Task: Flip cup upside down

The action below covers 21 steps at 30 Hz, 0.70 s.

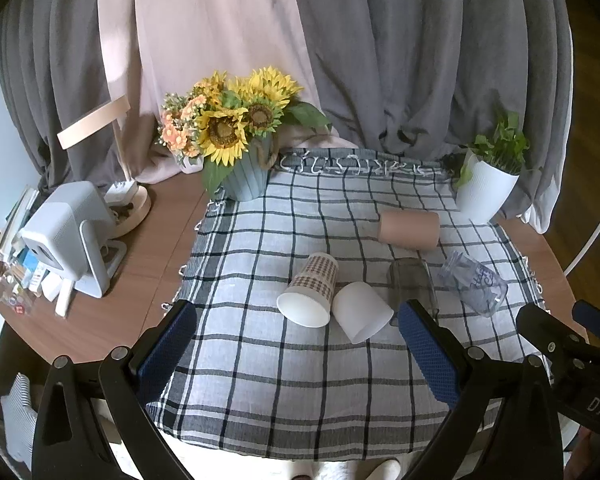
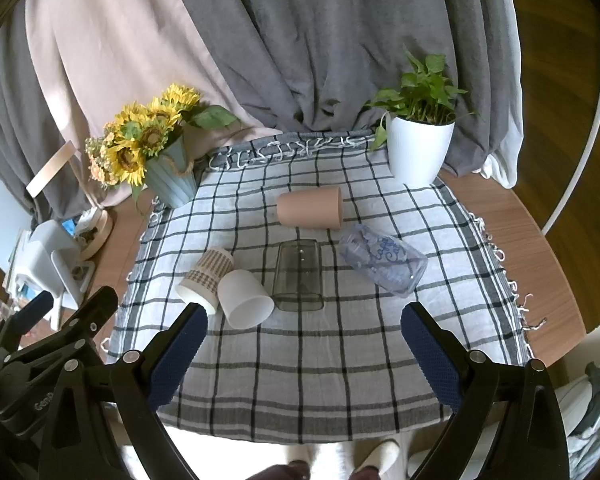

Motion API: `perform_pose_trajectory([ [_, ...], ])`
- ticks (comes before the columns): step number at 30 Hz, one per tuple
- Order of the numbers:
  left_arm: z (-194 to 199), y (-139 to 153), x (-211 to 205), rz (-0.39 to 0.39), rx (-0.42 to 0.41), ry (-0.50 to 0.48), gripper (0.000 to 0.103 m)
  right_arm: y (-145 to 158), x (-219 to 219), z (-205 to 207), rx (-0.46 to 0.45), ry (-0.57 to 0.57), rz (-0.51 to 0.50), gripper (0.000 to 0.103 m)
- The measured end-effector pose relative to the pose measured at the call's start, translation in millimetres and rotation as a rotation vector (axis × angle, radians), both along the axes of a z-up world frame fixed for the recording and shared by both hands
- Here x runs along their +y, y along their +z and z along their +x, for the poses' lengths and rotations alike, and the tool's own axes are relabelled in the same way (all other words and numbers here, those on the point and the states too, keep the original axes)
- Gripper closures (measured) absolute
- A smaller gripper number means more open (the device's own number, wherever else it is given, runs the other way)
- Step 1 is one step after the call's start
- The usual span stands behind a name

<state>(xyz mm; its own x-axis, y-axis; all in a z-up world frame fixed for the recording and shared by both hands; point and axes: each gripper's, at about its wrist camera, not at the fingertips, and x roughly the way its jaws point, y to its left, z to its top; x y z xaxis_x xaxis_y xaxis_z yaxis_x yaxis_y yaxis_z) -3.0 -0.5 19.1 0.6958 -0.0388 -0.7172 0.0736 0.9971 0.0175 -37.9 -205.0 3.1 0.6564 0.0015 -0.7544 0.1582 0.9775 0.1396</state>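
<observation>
Several cups lie on their sides on a checked cloth (image 2: 300, 368): a plaid paper cup (image 1: 312, 290) (image 2: 206, 278), a white cup (image 1: 362, 311) (image 2: 244, 299), a smoky clear glass (image 1: 412, 286) (image 2: 299, 276), a pink cup (image 1: 409, 229) (image 2: 310, 211) and a clear printed cup (image 1: 473, 282) (image 2: 382, 264). My left gripper (image 1: 298, 354) is open and empty above the cloth's near part, short of the cups. My right gripper (image 2: 304, 356) is open and empty, also short of the cups. Each gripper shows at the edge of the other's view.
A sunflower pot (image 1: 246, 176) (image 2: 172, 178) stands at the cloth's back left. A white plant pot (image 1: 485, 192) (image 2: 418, 152) stands at the back right. A grey device (image 1: 66, 236), a lamp and small clutter sit on the wooden table (image 1: 140, 280) at the left. Curtains hang behind.
</observation>
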Motion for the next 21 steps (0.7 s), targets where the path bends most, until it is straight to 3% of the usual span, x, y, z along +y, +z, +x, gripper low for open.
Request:
perform_pose_trajectory([
  [10, 10, -10, 7, -0.013, 0.028, 0.011, 0.0, -3, 1, 3, 0.003, -0.006, -0.003, 0.005],
  [21, 60, -50, 20, -0.036, 0.184, -0.052, 0.0, -24, 13, 30, 0.038, -0.062, 0.015, 0.005],
])
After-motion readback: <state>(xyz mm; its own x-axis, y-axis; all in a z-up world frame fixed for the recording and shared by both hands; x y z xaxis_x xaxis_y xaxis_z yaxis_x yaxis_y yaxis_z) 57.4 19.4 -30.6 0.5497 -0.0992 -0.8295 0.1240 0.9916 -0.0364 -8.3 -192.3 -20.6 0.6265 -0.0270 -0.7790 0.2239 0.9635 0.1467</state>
